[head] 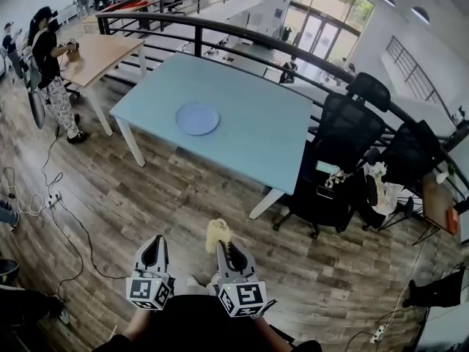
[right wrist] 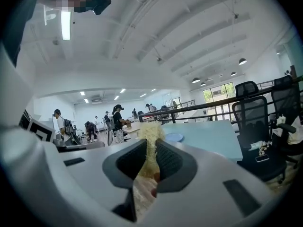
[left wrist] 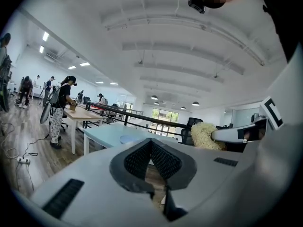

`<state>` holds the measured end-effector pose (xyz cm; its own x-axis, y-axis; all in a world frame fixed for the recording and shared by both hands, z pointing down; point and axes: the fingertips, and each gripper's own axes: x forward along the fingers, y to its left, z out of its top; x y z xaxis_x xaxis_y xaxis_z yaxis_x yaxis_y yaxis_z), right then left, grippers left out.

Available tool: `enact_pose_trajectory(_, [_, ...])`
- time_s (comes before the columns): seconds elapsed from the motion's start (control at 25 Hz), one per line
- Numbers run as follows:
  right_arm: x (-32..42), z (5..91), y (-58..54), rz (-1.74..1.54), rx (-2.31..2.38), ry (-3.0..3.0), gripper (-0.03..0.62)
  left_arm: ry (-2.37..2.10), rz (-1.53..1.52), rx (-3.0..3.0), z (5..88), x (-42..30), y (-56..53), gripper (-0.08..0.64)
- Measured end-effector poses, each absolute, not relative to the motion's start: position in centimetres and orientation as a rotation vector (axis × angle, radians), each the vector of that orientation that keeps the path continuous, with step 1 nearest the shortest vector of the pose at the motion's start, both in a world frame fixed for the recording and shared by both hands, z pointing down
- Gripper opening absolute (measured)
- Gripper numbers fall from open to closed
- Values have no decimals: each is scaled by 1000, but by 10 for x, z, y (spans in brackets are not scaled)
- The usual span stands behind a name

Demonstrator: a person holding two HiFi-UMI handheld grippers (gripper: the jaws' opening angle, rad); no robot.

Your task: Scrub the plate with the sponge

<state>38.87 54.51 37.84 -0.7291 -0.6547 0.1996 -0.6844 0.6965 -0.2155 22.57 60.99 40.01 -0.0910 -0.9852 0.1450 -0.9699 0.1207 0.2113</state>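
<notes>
A pale blue plate (head: 197, 117) lies on the light blue table (head: 249, 134), well ahead of both grippers. My right gripper (head: 222, 248) is shut on a yellowish fibrous sponge (head: 218, 235), which sticks out past its jaws. In the right gripper view the sponge (right wrist: 150, 141) is pinched between the dark pads, with the plate (right wrist: 173, 137) far beyond. My left gripper (head: 153, 254) hangs beside it over the wood floor, its pads together with nothing between them. From the left gripper view the sponge (left wrist: 204, 135) shows at the right and the plate (left wrist: 129, 138) is distant.
Black office chairs (head: 338, 160) stand at the table's right side. A dark railing (head: 278, 46) runs behind the table. A person (head: 51, 68) stands at a wooden table (head: 99, 53) to the far left. Cables (head: 51, 196) and a power strip lie on the floor at left.
</notes>
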Motion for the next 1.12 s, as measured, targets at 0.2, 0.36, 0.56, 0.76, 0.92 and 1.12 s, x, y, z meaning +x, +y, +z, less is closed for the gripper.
enact_pose_trajectory(0.2, [381,376,551,454,1087,-2831,64,-2153,-99,1927,401,220,616,2])
enact_pose_trajectory(0.36, [372,374,557,462,1104,-2845,64,-2156,-103,1935,400,211,623,2])
enact_pose_trajectory(0.56, [357,378,568,468,1118,-2846,64,-2168,-98,1941,402,193,635,2])
enact_pose_trajectory(0.76, [344,381,575,471,1108,-2844,64,-2184,-93,1918,405,180,648,2])
enact_pose_trajectory(0.92, [335,382,573,455,1088,-2850,64,-2203,-100,1908,404,169,649,2])
enact_pose_trajectory(1.12, [329,384,562,451,1096,-2837,64,-2217,-116,1868,408,154,644,2])
